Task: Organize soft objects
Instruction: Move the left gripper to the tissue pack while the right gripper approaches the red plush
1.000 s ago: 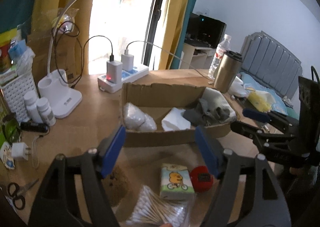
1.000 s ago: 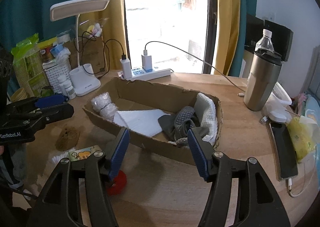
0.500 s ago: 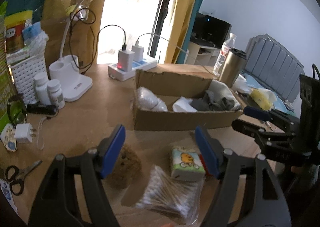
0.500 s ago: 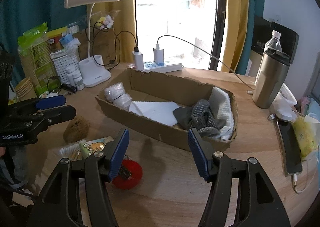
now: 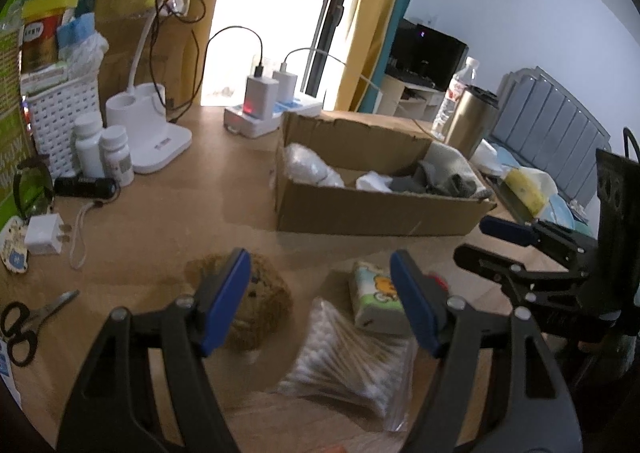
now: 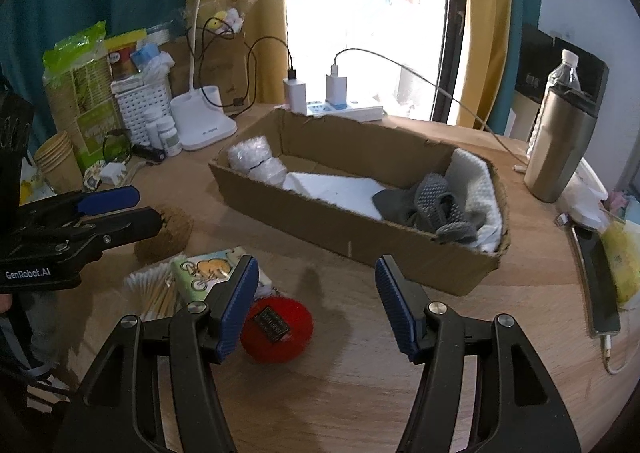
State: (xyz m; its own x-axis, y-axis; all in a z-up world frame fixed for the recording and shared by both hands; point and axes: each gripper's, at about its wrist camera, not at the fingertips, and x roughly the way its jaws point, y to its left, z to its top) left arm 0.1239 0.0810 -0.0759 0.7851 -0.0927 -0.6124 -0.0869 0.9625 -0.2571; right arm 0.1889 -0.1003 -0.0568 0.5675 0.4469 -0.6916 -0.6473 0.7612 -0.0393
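Here, in the left wrist view, the left gripper point(image 5: 320, 295) hangs over the wooden table point(image 5: 160, 245) with its jaws spread and nothing between the pads. Under its left finger lies a brown sponge point(image 5: 260, 309); between the fingers lies a bag of cotton swabs point(image 5: 344, 357), and just beyond it a tissue pack point(image 5: 374, 299) with a cartoon print. A red ball point(image 5: 438, 281) peeks out behind the right finger. Further back stands the cardboard box point(image 5: 376, 209), holding a bubble-wrap bundle point(image 5: 308, 169), a white sheet point(image 5: 372, 181) and grey and white cloths point(image 5: 448, 173). The right gripper point(image 5: 490, 241) reaches in from the right, beside the box corner. In the right wrist view, the right gripper point(image 6: 318, 303) also has its jaws spread and empty, above bare table in front of the box point(image 6: 360, 229). The ball point(image 6: 278, 327) lies just beside its left finger, touching the tissue pack point(image 6: 206, 273), with the swabs point(image 6: 154, 289) left of that and the sponge point(image 6: 168, 231) partly hidden behind the left gripper point(image 6: 144, 209), whose jaws stand apart. Inside the box, the bubble wrap point(image 6: 258, 161) is at the left end, the white sheet point(image 6: 336, 189) in the middle, the cloths point(image 6: 452, 201) at the right end.
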